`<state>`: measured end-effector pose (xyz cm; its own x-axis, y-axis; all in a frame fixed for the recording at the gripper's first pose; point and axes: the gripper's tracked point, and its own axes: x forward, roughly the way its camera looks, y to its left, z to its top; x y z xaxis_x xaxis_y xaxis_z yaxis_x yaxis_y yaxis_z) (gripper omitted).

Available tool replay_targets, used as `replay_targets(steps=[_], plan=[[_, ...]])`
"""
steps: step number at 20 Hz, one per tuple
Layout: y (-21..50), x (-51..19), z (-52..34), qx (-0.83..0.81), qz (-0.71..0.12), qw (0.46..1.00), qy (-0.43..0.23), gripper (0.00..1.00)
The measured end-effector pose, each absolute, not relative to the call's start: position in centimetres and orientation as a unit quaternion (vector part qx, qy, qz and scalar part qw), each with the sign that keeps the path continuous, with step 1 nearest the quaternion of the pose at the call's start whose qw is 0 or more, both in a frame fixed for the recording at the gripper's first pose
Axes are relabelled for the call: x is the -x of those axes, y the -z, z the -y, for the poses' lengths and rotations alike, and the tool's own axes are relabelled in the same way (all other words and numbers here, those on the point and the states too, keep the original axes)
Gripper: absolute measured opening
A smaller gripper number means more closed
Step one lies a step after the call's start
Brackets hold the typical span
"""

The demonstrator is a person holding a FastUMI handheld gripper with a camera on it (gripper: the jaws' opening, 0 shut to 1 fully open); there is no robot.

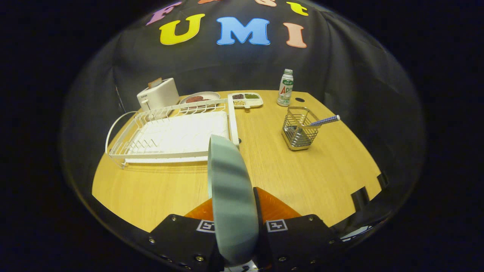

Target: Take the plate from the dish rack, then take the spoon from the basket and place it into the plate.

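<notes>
**Gripper view: plate in the tool, edge-on, out of the rack**

Gripper view, from the largest thing down. The light wooden surface (302, 177) stretches ahead, with bare board between the tool and everything standing on it. The white wire dish rack (174, 132) lies ahead and to the left, its slots holding nothing, so I judge the plate's removal done. The pale grey-green round plate (230, 200) stands upright on its rim between the fingers, seen edge-on, its long axis running straight forward and its far edge overlapping the rack's near right corner. The tool (236, 226) is clenched on that plate: an orange finger (274, 207) presses either face. I judge that the plate must be tipped flat and set down on the open board just ahead before the tool can take anything else.

The small steel wire basket (299, 132) stands ahead and to the right, well apart from the rack. The spoon's blue-and-white checked handle (326, 121) leans out over its right rim, pointing right and upward.
</notes>
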<state>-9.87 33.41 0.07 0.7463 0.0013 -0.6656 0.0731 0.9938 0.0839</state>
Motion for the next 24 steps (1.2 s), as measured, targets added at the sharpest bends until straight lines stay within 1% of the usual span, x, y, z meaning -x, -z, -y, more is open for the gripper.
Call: replay_targets(steps=[6, 9, 12, 13, 14, 15, 16, 20, 24], plan=[[2.0, 10.0, -38.5, -0.164, -0.372, 0.911, -0.063, 0.32], [3.0, 10.0, -39.9, -0.216, -0.382, 0.896, -0.073, 0.32], [4.0, 9.9, -39.9, -0.236, -0.384, 0.891, -0.061, 0.32], [4.4, 10.0, -39.3, -0.230, -0.388, 0.891, -0.054, 0.37], [4.9, 10.2, -39.1, -0.226, -0.393, 0.890, -0.049, 0.38], [5.3, 10.3, -38.5, -0.219, -0.398, 0.890, -0.039, 0.47], [5.7, 10.5, -37.8, -0.214, -0.402, 0.890, -0.031, 0.50], [5.4, 10.5, -36.6, -0.218, -0.395, 0.892, -0.015, 0.50], [1.8, 9.0, -33.4, -0.229, -0.335, 0.914, 0.022, 0.50]])
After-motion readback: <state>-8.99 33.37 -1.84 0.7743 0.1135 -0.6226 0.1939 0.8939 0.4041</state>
